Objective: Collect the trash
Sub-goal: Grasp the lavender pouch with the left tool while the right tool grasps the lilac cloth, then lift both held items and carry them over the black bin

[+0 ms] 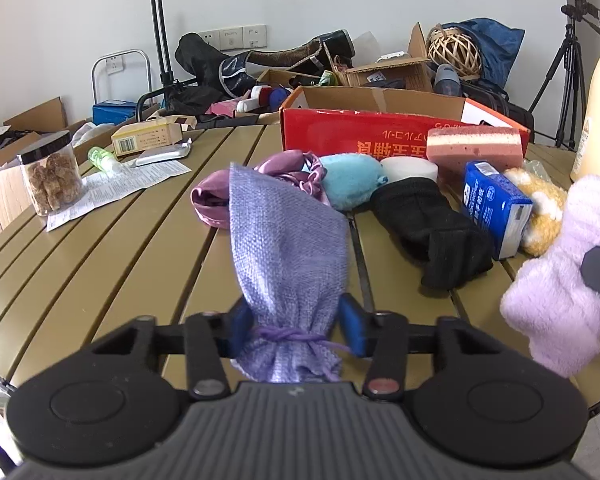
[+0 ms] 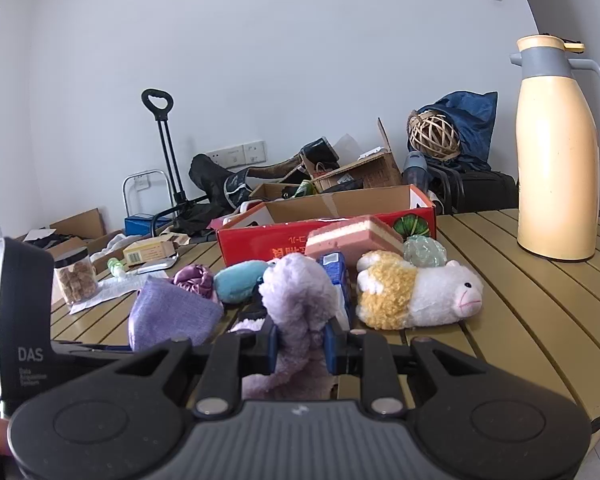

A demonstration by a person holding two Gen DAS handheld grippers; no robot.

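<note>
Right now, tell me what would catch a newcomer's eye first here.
The purple burlap pouch, pinched at its tied neck in the left gripper, fills the near foreground. A fluffy lilac cloth is clamped in the right gripper, with a toy sheep lying beside it. A tall cream thermos stands far right.

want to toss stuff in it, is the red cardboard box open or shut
Open: the red cardboard box has no lid across its top, and its brown inner walls show. What lies inside it cannot be told.

"DAS" on left gripper housing [image 2: 24, 320]
</note>
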